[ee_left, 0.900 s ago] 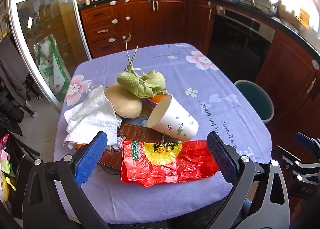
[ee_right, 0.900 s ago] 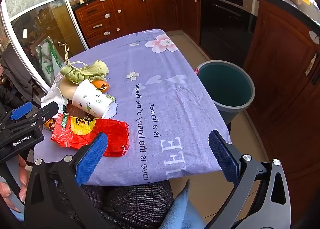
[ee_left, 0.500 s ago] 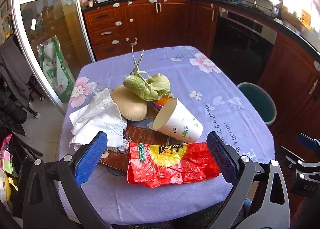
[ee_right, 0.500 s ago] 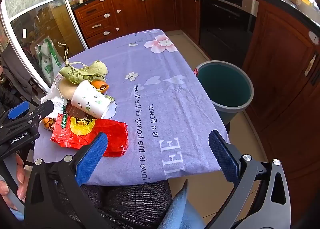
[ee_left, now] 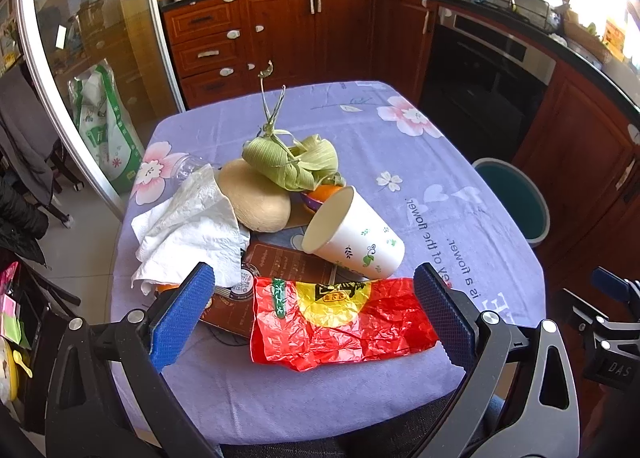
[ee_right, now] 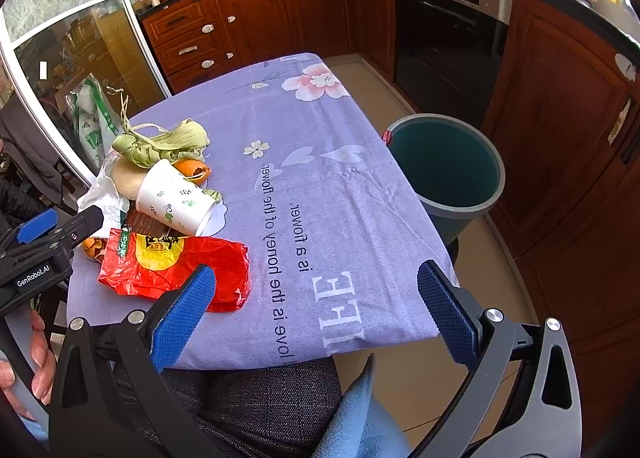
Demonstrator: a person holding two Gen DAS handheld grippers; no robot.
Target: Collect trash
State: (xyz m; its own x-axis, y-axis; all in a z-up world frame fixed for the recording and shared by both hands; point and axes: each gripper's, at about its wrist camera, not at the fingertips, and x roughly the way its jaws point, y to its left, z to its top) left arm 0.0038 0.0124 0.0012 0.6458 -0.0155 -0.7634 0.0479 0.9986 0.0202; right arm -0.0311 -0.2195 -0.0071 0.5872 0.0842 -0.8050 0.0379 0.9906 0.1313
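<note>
So the trash is all heaped on the left half of the desk (ee_left: pixel 460 194), which has a purple flowered cloth over it. I'll use the paper cup (ee_left: pixel 352 236) as the reference, since it sits right in the middle of the pile, tipped on its side with its open mouth facing the far-left side.

Just in front of the cup, toward the near edge, lies a crumpled red snack wrapper (ee_left: pixel 340 322), with a brown printed packet (ee_left: pixel 276 270) partly tucked under it. Left of the cup is a wad of white tissue (ee_left: pixel 188 230), and between the two sits a tan rounded thing (ee_left: pixel 256 198) I can't identify. Behind the cup there's a bundle of green leaf wrapping (ee_left: pixel 292 162) with some orange peel (ee_left: pixel 326 192) touching it.

Well off to the right of the cup, on the floor just past the desk edge, stands a grey bin (ee_right: pixel 448 166), upright.

The left gripper (ee_left: pixel 314 310) has its jaws spread wide, empty, hovering over the wrapper's near side. The right gripper (ee_right: pixel 316 310) is wide open too and holding nothing, above the bare near edge of the cloth, right of the cup.
</note>
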